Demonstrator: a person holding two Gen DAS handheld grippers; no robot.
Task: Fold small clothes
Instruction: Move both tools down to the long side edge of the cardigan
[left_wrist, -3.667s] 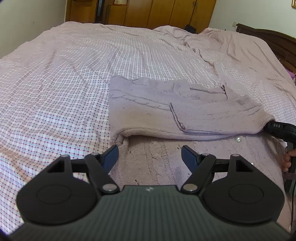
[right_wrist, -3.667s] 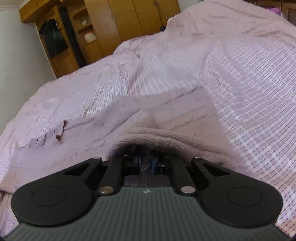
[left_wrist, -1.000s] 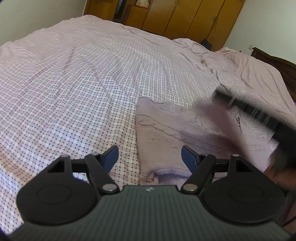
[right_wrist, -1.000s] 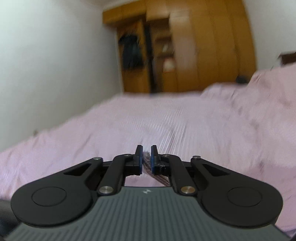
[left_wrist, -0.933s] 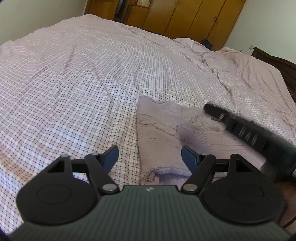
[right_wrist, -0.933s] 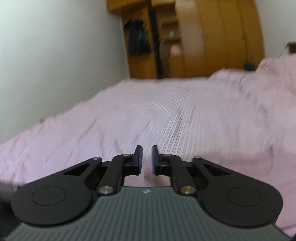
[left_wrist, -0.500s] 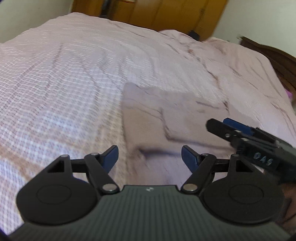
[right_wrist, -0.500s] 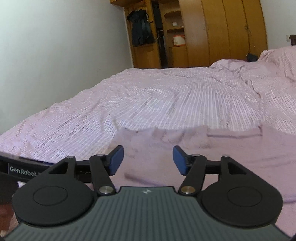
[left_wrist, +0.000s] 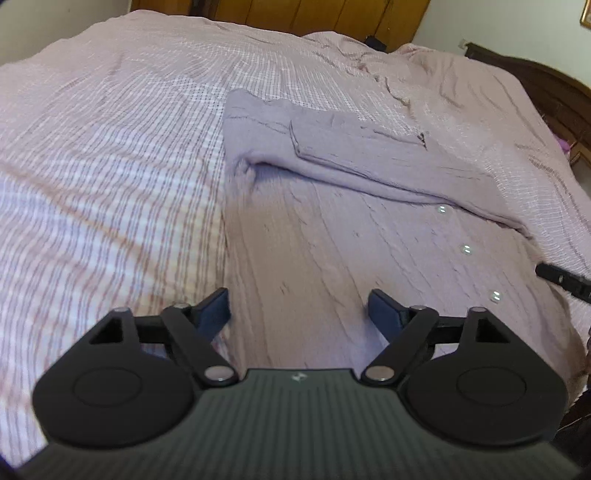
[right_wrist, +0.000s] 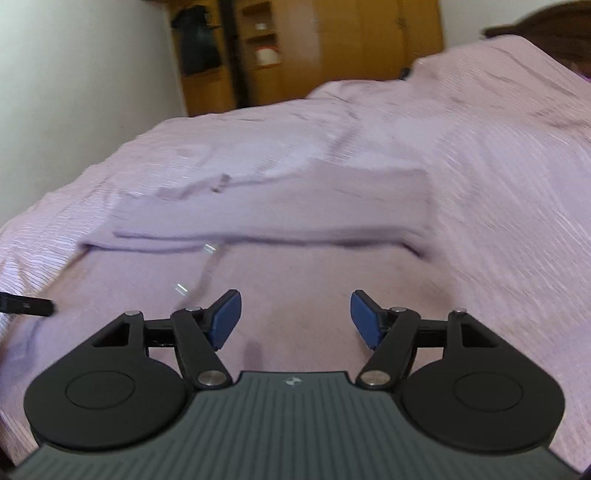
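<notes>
A lilac knitted cardigan (left_wrist: 332, 229) is lying flat on the bed (left_wrist: 110, 147), its far part already doubled over into a thick band with a sleeve (left_wrist: 354, 144) resting across the top of that band. Three pearly buttons (left_wrist: 466, 249) are showing on the single layer nearer than the fold.

The left hand-held gripper (left_wrist: 298, 314) is hovering over the cardigan's near left edge with its fingers spread wide and nothing between them. The right hand-held gripper (right_wrist: 295, 317) is likewise gaping and empty, poised over the near part of the cardigan on the button side.

The knit is looking soft, light and limp — it should be sagging and stretching when lifted rather than holding any shape, and a thin pinch may be slipping off the fuzzy surface. Taking it at the two near corners, biting through the full thickness of the hem, seems the safest hold, so the layer is travelling evenly over the folded band. The buttons are hard and smooth and are worth avoiding.

The cardigan's nearest hem is hiding beneath both gripper bodies, so its exact edge cannot be made out. The right wrist view is smeared with blur, and the cardigan's right margin is running out of the left wrist view — only a tip of the other gripper is poking in there.
</notes>
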